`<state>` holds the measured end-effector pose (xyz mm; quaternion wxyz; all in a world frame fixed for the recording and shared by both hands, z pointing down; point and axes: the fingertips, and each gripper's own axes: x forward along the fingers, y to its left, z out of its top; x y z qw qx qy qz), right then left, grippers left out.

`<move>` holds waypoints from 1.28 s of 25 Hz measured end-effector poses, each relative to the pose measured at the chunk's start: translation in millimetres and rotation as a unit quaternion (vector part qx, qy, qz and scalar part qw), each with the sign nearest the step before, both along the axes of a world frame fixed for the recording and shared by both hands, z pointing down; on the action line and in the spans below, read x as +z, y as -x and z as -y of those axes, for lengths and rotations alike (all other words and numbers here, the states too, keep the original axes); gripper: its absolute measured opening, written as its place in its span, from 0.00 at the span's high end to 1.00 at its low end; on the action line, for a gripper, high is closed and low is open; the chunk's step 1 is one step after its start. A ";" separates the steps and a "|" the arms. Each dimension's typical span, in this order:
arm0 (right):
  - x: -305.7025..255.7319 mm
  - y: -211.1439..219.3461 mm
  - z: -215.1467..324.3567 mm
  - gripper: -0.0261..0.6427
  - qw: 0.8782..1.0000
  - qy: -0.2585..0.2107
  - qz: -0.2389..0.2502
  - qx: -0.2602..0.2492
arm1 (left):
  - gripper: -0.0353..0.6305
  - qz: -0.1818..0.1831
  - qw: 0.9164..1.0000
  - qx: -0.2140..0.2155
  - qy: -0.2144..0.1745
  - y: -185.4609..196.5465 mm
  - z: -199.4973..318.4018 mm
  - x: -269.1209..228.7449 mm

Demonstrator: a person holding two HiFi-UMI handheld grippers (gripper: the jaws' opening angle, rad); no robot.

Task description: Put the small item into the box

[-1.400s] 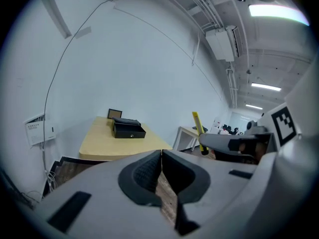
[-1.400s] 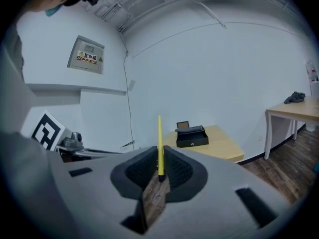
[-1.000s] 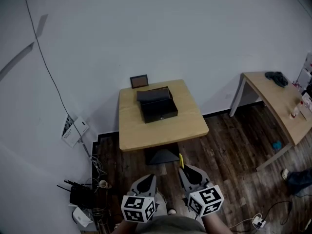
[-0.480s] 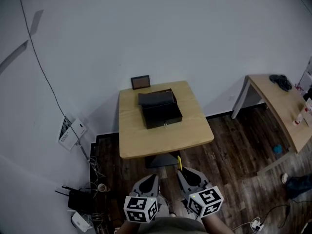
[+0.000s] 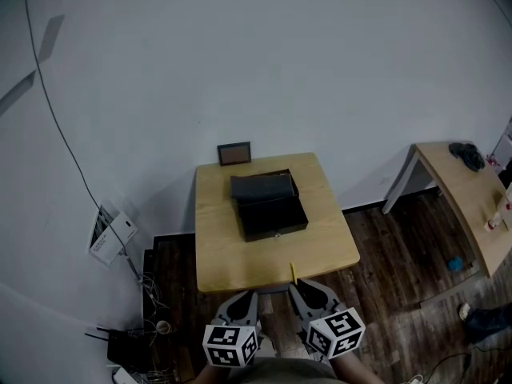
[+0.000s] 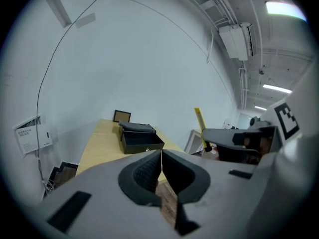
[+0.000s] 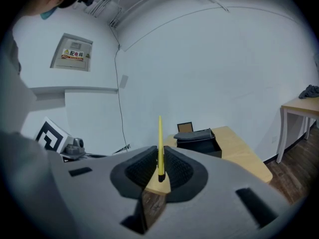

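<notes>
Two grippers and one small item, entered left to right.

Left gripper (image 6: 161,156): jaws shut together with nothing between them, held short of the box (image 5: 270,208), off the near edge of the bench (image 5: 220,254).

Yellow stick (image 7: 160,143): slim, judged light, stiff and smooth, and apt to pivot. It is best taken low, by its dark end. The long axis runs straight out of the jaws, free tip toward the box.

Right gripper (image 7: 159,166): jaws clamped on the stick's lower end, well short of the box.

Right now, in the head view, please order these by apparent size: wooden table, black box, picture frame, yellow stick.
1. wooden table
2. black box
3. picture frame
4. yellow stick, smallest even though it is nearest the camera
</notes>
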<state>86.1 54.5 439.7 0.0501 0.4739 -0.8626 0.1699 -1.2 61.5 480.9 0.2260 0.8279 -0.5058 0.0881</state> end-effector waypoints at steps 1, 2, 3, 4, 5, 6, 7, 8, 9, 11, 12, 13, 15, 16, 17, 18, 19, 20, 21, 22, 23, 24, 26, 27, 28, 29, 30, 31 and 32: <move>-1.8 2.5 10.2 0.91 1.000 -0.001 0.000 -0.002 | 0.94 -0.001 1.000 -0.001 0.000 2.4 9.3 -0.4; -3.5 4.8 20.6 0.91 1.000 -0.003 0.000 -0.003 | 0.94 -0.001 1.000 -0.002 0.000 4.9 18.8 -0.8; -5.1 7.2 31.0 0.91 1.000 -0.004 0.001 -0.003 | 0.94 -0.001 1.000 -0.003 0.000 7.6 28.4 -1.0; -6.5 9.7 41.3 0.91 1.000 -0.005 0.001 -0.003 | 0.94 -0.001 1.000 -0.003 0.001 10.5 37.9 -1.1; -7.8 12.4 51.0 0.91 1.000 -0.006 0.002 -0.003 | 0.94 -0.001 1.000 -0.003 0.002 13.5 47.1 -1.3; -9.0 15.2 60.0 0.91 1.000 -0.006 0.002 -0.003 | 0.94 -0.001 1.000 -0.002 0.003 16.4 56.0 -1.6; -10.1 17.8 68.6 0.91 1.000 -0.006 0.002 -0.003 | 0.94 -0.001 1.000 0.000 0.004 19.0 64.6 -2.1; -11.0 20.1 77.1 0.91 1.000 -0.006 0.001 -0.002 | 0.94 -0.001 1.000 0.002 0.004 21.2 73.4 -2.8; -11.7 22.0 86.0 0.91 1.000 -0.006 0.000 -0.001 | 0.94 -0.001 1.000 0.004 0.005 23.1 82.4 -3.3; -12.2 25.7 103.9 0.91 1.000 -0.005 0.000 0.003 | 0.94 -0.002 1.000 0.009 0.006 26.5 100.4 -3.5; -12.1 27.6 112.5 0.91 1.000 -0.005 0.000 0.005 | 0.94 -0.003 1.000 0.011 0.005 28.5 108.9 -3.2; -11.8 29.6 120.7 0.91 1.000 -0.004 0.000 0.007 | 0.94 -0.003 1.000 0.013 0.005 30.5 117.2 -2.8; -10.5 32.8 136.5 0.91 1.000 -0.003 -0.002 0.011 | 0.94 -0.005 1.000 0.017 0.006 34.5 132.6 -1.6; -9.6 33.9 144.2 0.91 1.000 -0.002 -0.003 0.013 | 0.94 -0.007 1.000 0.018 0.007 36.6 139.7 -0.5; -8.4 34.8 151.8 0.91 1.000 0.001 -0.004 0.016 | 0.94 -0.008 1.000 0.019 0.009 38.7 146.3 0.8; -6.9 35.7 158.8 0.91 1.000 0.003 -0.005 0.018 | 0.94 -0.010 1.000 0.020 0.012 41.0 152.3 2.4; -5.3 36.5 165.4 0.91 1.000 0.006 -0.006 0.020 | 0.94 -0.012 1.000 0.021 0.015 43.3 157.8 4.3; -3.6 37.1 171.8 0.91 1.000 0.008 -0.009 0.022 | 0.94 -0.013 1.000 0.022 0.017 45.4 163.2 6.3; -1.8 37.3 178.4 0.91 1.000 0.009 -0.013 0.024 | 0.94 -0.014 0.999 0.024 0.019 47.1 168.9 8.2; -0.1 37.2 185.0 0.91 0.999 0.010 -0.018 0.026 | 0.94 -0.015 0.999 0.025 0.019 48.6 174.7 9.8; 1.7 36.9 191.2 0.91 0.999 0.011 -0.022 0.028 | 0.94 -0.016 0.999 0.026 0.019 50.1 180.1 10.9; 4.0 36.6 196.3 0.91 0.999 0.013 -0.025 0.030 | 0.94 -0.017 0.999 0.027 0.020 51.5 184.5 12.1; 10.1 35.7 203.8 0.91 0.999 0.019 -0.034 0.031 | 0.94 -0.020 0.999 0.029 0.026 53.9 190.0 16.0; 13.5 35.2 207.3 0.91 0.999 0.022 -0.040 0.030 | 0.94 -0.020 0.999 0.030 0.031 54.6 192.2 18.8; 16.9 34.9 210.8 0.91 0.998 0.026 -0.047 0.026 | 0.94 -0.021 0.999 0.030 0.035 55.0 194.3 21.5; 20.4 34.6 214.4 0.91 0.998 0.029 -0.054 0.021 | 0.94 -0.021 0.999 0.030 0.039 54.8 196.2 24.1; 23.8 34.2 218.1 0.91 0.998 0.031 -0.060 0.016 | 0.94 -0.021 0.998 0.031 0.042 54.2 197.9 26.2; 27.1 33.6 222.0 0.91 0.997 0.034 -0.066 0.012 | 0.94 -0.020 0.998 0.032 0.045 53.0 199.7 27.9; 30.4 32.6 226.4 0.91 0.997 0.037 -0.072 0.008 | 0.94 -0.020 0.998 0.033 0.047 51.6 201.7 29.2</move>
